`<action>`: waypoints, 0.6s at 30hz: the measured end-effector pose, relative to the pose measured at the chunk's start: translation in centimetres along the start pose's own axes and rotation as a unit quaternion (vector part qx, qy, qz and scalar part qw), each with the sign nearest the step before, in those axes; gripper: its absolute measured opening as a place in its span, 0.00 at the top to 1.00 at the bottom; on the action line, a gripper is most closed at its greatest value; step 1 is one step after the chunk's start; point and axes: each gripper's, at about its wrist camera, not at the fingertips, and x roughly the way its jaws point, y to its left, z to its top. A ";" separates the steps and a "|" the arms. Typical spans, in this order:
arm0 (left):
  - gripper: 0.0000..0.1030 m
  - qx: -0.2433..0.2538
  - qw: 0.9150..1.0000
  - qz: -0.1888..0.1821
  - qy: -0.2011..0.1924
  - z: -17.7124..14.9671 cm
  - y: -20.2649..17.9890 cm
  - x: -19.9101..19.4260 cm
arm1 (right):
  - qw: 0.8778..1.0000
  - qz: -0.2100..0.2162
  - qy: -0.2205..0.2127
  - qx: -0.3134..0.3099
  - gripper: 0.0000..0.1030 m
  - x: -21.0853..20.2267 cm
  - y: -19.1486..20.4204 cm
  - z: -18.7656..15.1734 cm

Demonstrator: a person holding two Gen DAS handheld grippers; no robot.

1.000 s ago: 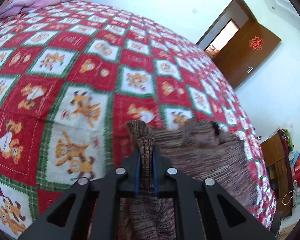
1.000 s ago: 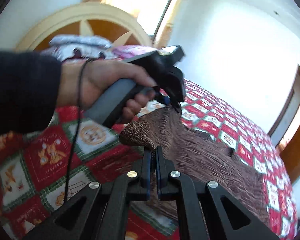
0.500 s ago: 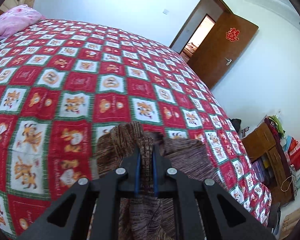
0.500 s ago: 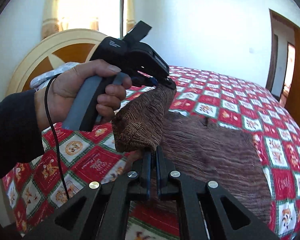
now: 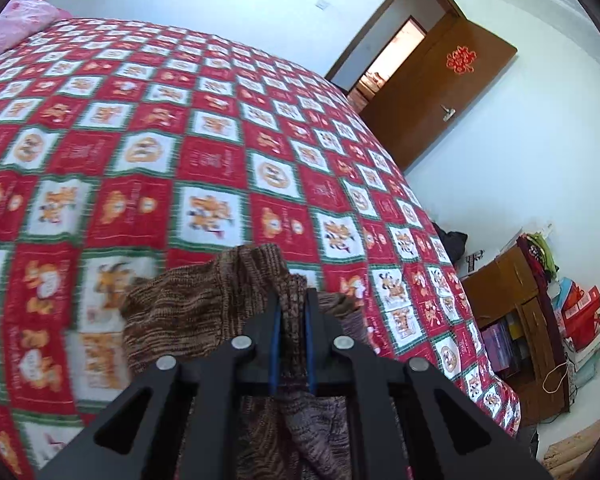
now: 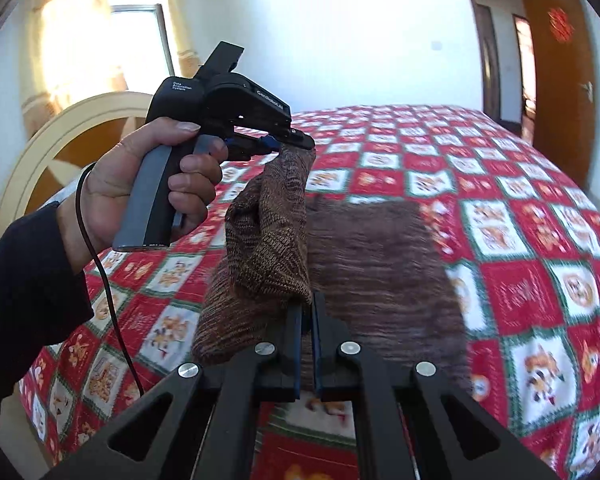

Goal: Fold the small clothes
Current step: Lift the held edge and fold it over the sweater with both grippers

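Observation:
A brown knitted garment (image 6: 372, 256) lies partly on the red patterned bedspread (image 6: 520, 200), with one edge lifted. My left gripper (image 5: 291, 300) is shut on a bunch of the knit (image 5: 204, 304). In the right wrist view the left gripper (image 6: 296, 146) holds the fabric's top corner raised above the bed. My right gripper (image 6: 307, 304) is shut on the lower fold of the same lifted edge. The fabric hangs slack between the two grippers.
The bed (image 5: 180, 140) fills most of both views. A pink pillow (image 5: 16, 24) lies at its head, by a rounded headboard (image 6: 60, 140). A brown door (image 5: 440, 92) stands open beyond the bed. A wooden cabinet (image 5: 516, 304) with bags stands at the right.
Both grippers have lifted the garment's edge higher off the bed and carried it across. The left gripper has risen further above the right one. The rest of the garment lies flatter.

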 end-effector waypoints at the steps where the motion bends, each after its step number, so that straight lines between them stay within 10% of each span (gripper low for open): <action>1: 0.90 0.004 1.000 0.000 0.004 0.0 -0.6 0.6 | 1.000 -0.003 0.004 0.007 0.97 0.0 -0.7 -0.2; 18: 0.88 0.070 0.995 0.026 0.073 -2.1 -7.6 10.9 | 0.982 -0.016 0.085 0.166 0.97 1.9 -10.3 -4.6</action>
